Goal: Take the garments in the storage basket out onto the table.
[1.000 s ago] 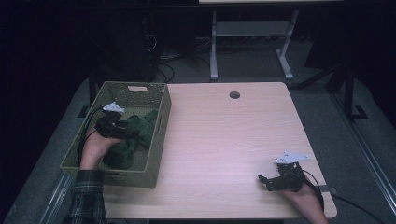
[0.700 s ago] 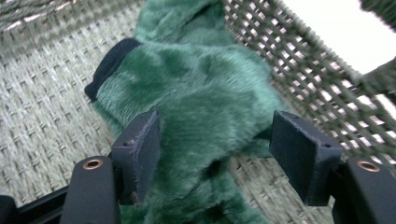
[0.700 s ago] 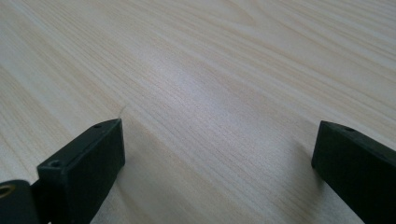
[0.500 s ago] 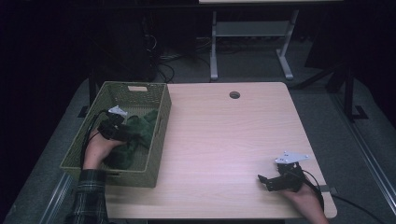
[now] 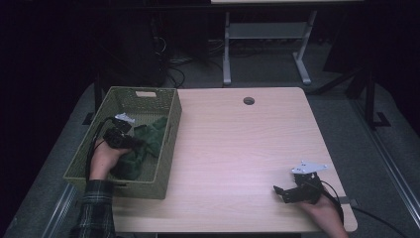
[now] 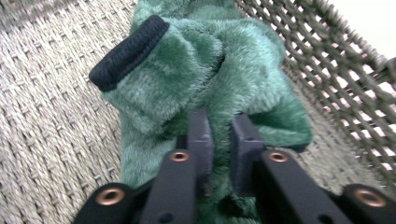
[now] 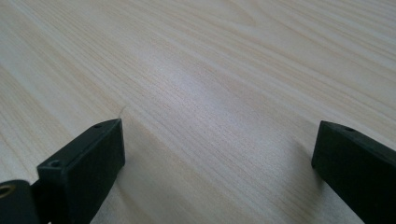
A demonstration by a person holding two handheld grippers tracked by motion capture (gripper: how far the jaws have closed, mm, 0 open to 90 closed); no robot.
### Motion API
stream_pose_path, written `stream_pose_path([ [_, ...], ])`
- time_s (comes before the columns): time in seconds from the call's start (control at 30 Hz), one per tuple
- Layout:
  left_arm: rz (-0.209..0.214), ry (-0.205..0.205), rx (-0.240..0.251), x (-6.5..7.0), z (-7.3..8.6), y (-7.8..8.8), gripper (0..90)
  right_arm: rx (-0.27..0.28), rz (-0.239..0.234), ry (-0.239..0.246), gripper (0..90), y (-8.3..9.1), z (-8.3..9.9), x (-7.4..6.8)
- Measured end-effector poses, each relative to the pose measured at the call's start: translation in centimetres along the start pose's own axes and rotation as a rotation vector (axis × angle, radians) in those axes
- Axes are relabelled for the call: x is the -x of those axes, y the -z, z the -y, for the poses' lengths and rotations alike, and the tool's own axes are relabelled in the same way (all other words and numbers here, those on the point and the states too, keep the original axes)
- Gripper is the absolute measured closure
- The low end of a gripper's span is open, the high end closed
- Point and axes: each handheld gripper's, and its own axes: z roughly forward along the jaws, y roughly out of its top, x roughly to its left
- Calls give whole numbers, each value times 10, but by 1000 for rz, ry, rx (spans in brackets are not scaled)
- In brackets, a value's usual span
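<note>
Left claw just closing, pinching green fleece (in basket), right claw spread, resting.

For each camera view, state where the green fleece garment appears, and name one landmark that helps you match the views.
High view: green fleece garment lies left of centre, inside the woven basket.
Left gripper view: it sits centre frame, pinched by the left claw.
Right gripper view: bare table wood.
Shared landmark: the basket's weave.
</note>
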Motion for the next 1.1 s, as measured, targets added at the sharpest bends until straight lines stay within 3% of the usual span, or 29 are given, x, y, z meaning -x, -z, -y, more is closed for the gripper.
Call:
stream_pose_path([
  [0.13,24,34,29,-2,-1,9,851,0,0,0,22,0,0,0],
  [0.37,86,82,144,-2,-2,27,857,0,0,0,23,0,0,0],
  [0.63,111,115,260,1,-5,51,858,0,0,1,23,0,0,0],
  [0.8,114,116,310,4,-6,67,861,0,0,0,23,0,0,0],
  [1.1,120,104,346,9,-15,89,862,0,0,-1,23,0,0,0],
])
